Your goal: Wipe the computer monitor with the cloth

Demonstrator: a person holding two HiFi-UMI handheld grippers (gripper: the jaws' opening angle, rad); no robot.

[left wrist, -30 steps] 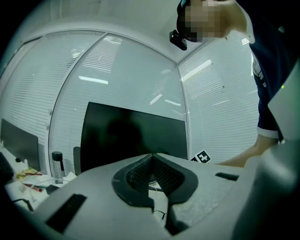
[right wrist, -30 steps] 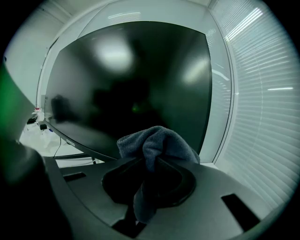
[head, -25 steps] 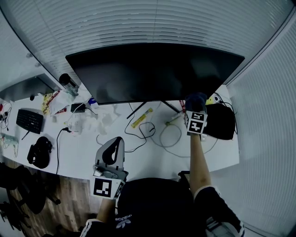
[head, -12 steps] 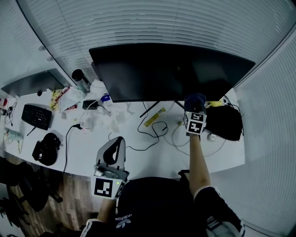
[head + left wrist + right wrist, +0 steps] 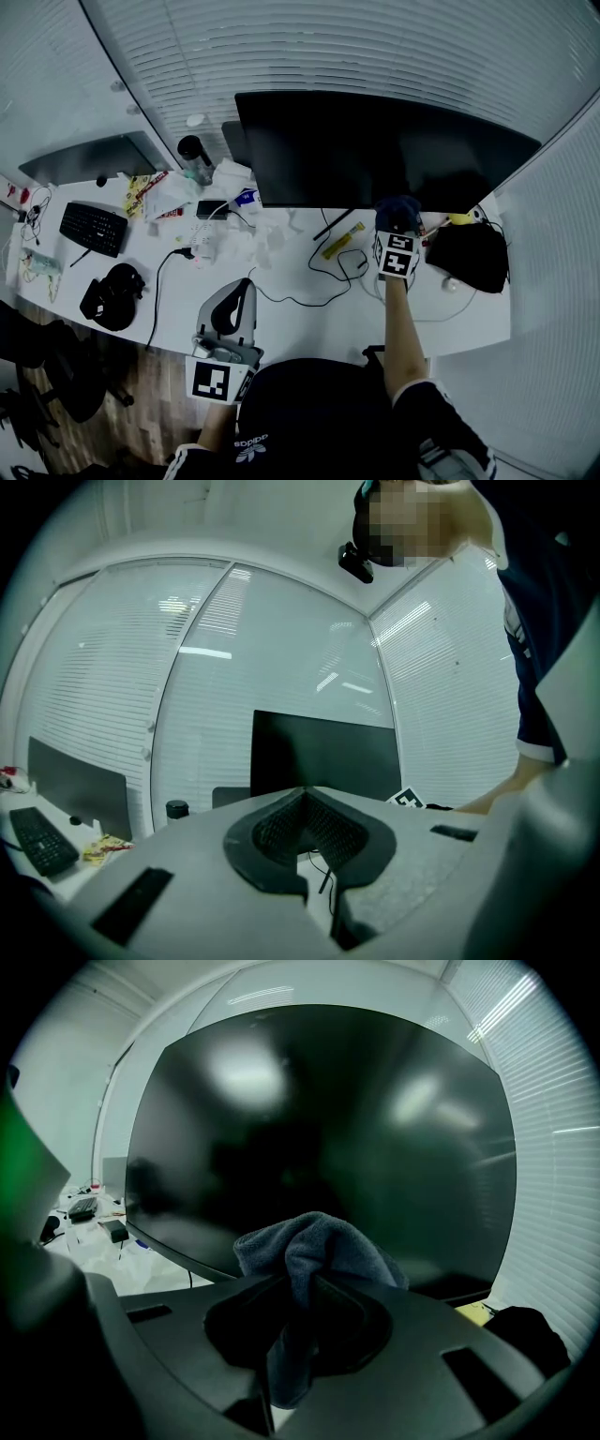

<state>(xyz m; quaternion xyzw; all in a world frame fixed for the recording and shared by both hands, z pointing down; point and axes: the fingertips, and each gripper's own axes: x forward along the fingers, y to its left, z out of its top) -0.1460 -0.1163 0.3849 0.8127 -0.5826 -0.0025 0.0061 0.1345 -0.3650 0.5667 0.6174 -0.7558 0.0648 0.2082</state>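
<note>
Right gripper (image 5: 300,1283) jaws clamped on the grey cloth (image 5: 314,1241), held at the monitor's (image 5: 319,1129) lower edge, 3 o'clock in the head view. Left gripper (image 5: 305,794) jaws together, nothing between, at 7 o'clock. Cap (image 5: 309,403) at 6 o'clock reads "adidas".

All three views are dim and bluish, with strong fisheye bending and black corners. In the right gripper view, soft ceiling-light glare smears across the monitor (image 5: 319,1129). Bright strip reflections streak the blinds (image 5: 122,686) in the left gripper view, where the nearest foreground looks soft.
</note>
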